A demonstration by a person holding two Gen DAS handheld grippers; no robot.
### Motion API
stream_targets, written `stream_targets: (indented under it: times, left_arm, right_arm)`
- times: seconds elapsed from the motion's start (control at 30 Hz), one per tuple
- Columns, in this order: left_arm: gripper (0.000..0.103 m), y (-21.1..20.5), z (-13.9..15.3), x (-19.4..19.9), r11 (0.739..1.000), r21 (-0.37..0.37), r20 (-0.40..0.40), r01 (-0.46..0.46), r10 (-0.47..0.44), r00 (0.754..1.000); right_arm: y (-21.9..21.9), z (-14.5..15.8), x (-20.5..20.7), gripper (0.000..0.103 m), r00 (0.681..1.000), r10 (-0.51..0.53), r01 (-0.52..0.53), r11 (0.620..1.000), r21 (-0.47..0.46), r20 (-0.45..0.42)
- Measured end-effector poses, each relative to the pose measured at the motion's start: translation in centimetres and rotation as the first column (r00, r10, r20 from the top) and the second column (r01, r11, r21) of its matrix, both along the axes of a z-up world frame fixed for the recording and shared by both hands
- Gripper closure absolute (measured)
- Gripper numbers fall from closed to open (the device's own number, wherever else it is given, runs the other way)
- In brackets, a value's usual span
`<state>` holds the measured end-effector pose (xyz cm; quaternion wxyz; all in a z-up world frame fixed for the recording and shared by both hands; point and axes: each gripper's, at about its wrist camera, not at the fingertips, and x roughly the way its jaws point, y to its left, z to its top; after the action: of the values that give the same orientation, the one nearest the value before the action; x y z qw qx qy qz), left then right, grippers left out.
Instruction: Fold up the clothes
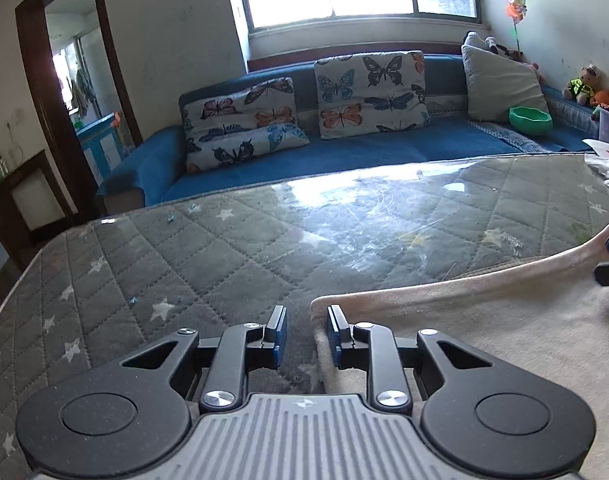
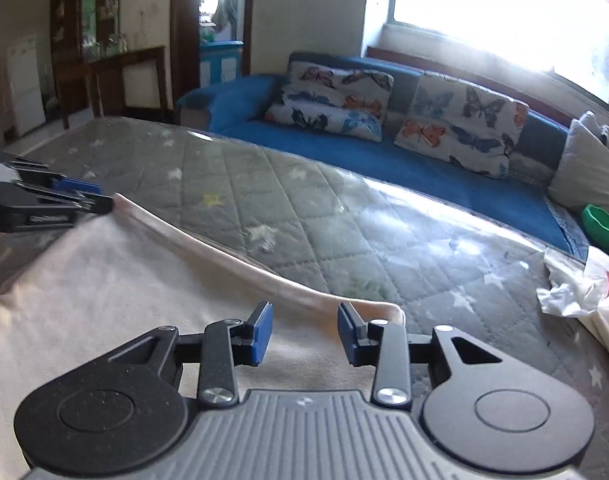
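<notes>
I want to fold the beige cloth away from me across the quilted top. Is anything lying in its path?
Nothing visible blocks it. The grey quilted star-print surface beyond the beige fleecy cloth is bare. The crumpled white plastic bag lies off at the surface's right end, clear of the cloth's far hem.
</notes>
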<state>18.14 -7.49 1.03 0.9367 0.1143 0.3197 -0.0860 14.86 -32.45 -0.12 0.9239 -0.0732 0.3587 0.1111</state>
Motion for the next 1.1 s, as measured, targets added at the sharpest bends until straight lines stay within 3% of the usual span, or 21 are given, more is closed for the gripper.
stream_targets:
  times: [0.1, 0.2, 0.33, 0.4, 0.73, 1.03, 1.1]
  left_arm:
    - [0.076, 0.7, 0.7, -0.2, 1.000, -0.017, -0.007, -0.014, 0.014, 1.000]
    - [0.076, 1.5, 1.4, -0.9, 0.999, -0.037, -0.010, -0.025, 0.024, 1.000]
    - [0.072, 2.2, 2.3, -3.2, 0.998, -0.059, -0.016, -0.023, 0.022, 1.000]
    - [0.058, 2.3, 2.7, -5.1, 0.998, -0.056, -0.002, -0.013, 0.013, 1.000]
    - [0.057, 1.2, 2.6, -17.4, 0.986, -0.056, 0.031, 0.159, -0.157, 0.987]
    - [0.057, -0.6, 0.0, -23.8, 0.974, -0.010, 0.045, 0.228, -0.228, 0.973]
    - [0.054, -0.5, -0.1, -24.1, 0.976, -0.023, 0.038, 0.215, -0.214, 0.976]
  right_arm:
    - [-0.2, 0.2, -0.3, 0.064, 1.000, -0.001, 0.001, 1.000, 0.003, 0.001]
    - [0.0, 1.3, -2.0, 0.053, 0.999, 0.031, -0.031, 1.000, 0.000, 0.029]
    - [0.4, 2.7, -5.1, 0.047, 0.997, 0.061, -0.062, 0.998, 0.018, 0.048]
    - [1.0, 3.2, -7.3, 0.042, 0.995, 0.082, -0.084, 0.996, 0.031, 0.054]
    - [5.0, 3.3, -18.3, 0.029, 0.970, 0.236, -0.235, 0.971, -0.032, 0.060]
    - [5.6, 1.7, -23.6, 0.027, 0.977, 0.201, -0.195, 0.976, -0.093, 0.064]
    - [5.2, 1.8, -24.4, 0.022, 0.981, 0.181, -0.174, 0.981, -0.083, 0.077]
